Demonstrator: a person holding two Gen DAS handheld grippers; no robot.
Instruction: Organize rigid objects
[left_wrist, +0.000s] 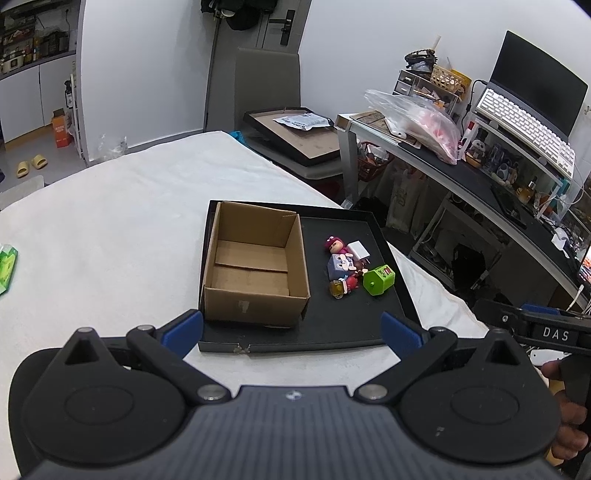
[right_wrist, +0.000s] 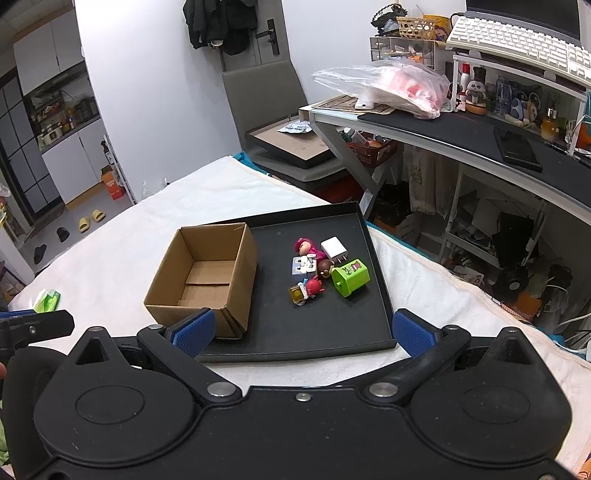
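Small rigid items (right_wrist: 321, 271) clustered loose on black tray (right_wrist: 375, 236), centre frame; cardboard box (right_wrist: 205, 273) empty beside them, none yet sorted.

Cluster: green cube (right_wrist: 350, 277), white plug adapter (right_wrist: 334, 249), pink-capped figure (right_wrist: 306, 248), blue-grey block (right_wrist: 300, 266), red figure (right_wrist: 314, 286), amber piece (right_wrist: 295, 293), lying close or touching. Box stands on the tray's left part, open top. Step judged: opening approach, nothing held. Left gripper (left_wrist: 291, 328) and right gripper (right_wrist: 303, 330), lower frame, jaws spread wide, clear of all items. Next move likely calls for descent over one edge piece, narrow closing to avoid neighbours. Tray rests on a white-covered bed (right_wrist: 129, 251). Right of frame: cluttered desk (right_wrist: 443, 136) with keyboard (right_wrist: 517, 33), plastic bag (right_wrist: 384, 86); upper centre, grey chair (right_wrist: 262, 96).
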